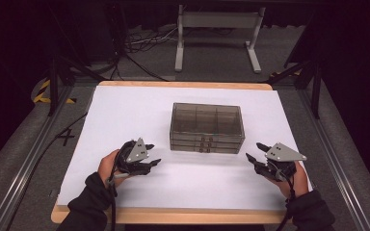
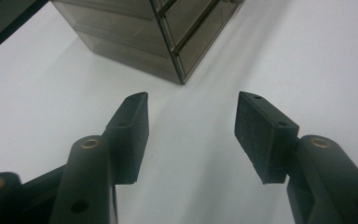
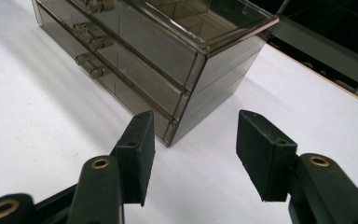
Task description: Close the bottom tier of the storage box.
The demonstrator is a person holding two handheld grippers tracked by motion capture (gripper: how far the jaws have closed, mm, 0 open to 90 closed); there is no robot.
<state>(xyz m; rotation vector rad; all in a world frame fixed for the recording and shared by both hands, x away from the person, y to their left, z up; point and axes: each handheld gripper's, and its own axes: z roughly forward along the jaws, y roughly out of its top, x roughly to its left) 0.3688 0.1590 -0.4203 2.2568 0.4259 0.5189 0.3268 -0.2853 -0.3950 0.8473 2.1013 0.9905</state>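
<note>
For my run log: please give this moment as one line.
left gripper: open, empty | right gripper: open, empty | drawer box: three drawers shut, untouched between both | white table cover

1. The drawer box (image 1: 207,128) looks like smoky, see-through plastic, glossy and smooth.
2. The table (image 1: 125,113) has a matt white top, smooth like paper, with a pale wood edge (image 1: 183,84).
3. The left gripper (image 2: 191,123) and right gripper (image 3: 195,149) look matt black plastic; their pads (image 2: 256,133) are finely textured, with brass-coloured metal inserts.
</note>
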